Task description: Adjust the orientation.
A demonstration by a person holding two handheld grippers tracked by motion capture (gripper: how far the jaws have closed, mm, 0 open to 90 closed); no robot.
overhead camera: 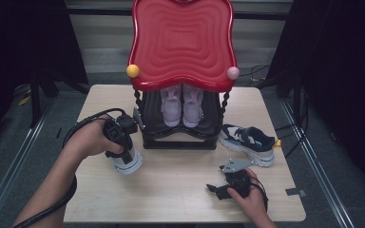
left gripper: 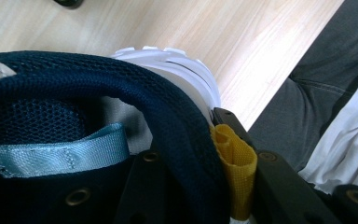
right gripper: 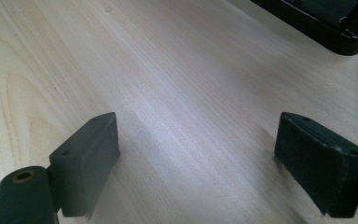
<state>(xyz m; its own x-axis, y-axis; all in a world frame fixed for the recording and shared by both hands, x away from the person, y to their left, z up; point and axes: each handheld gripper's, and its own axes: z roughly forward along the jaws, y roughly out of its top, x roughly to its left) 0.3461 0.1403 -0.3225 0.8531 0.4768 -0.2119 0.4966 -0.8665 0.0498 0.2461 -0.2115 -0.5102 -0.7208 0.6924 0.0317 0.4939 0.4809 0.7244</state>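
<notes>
The fingers [left gripper: 261,172] of the left gripper [overhead camera: 119,135] pinch the heel collar of a navy mesh sneaker with a white sole [overhead camera: 126,161]: one finger sits inside the shoe against the padded rim, the other outside, squashing the yellow fabric pull tab [left gripper: 235,163] against the heel. In the high view the shoe hangs heel-up from that grip, sole toward the person, at the left of the pale wooden table [overhead camera: 180,190].

The hold is on soft, padded fabric only, so I judge the main risk to be the collar sliding out between the fingers, or the shoe swinging and twisting as it is carried. A swinging toe could strike the black lower shelf of the red-topped shoe rack [overhead camera: 180,137] or nudge the pair of pink sneakers [overhead camera: 183,104] already standing there.

The right gripper [overhead camera: 225,187] rests low near the table's front right, its fingers [right gripper: 86,158] spread wide over bare wood, holding nothing. The matching navy and white sneaker [overhead camera: 247,142] lies just beyond it, close enough to be knocked by a careless reach.
</notes>
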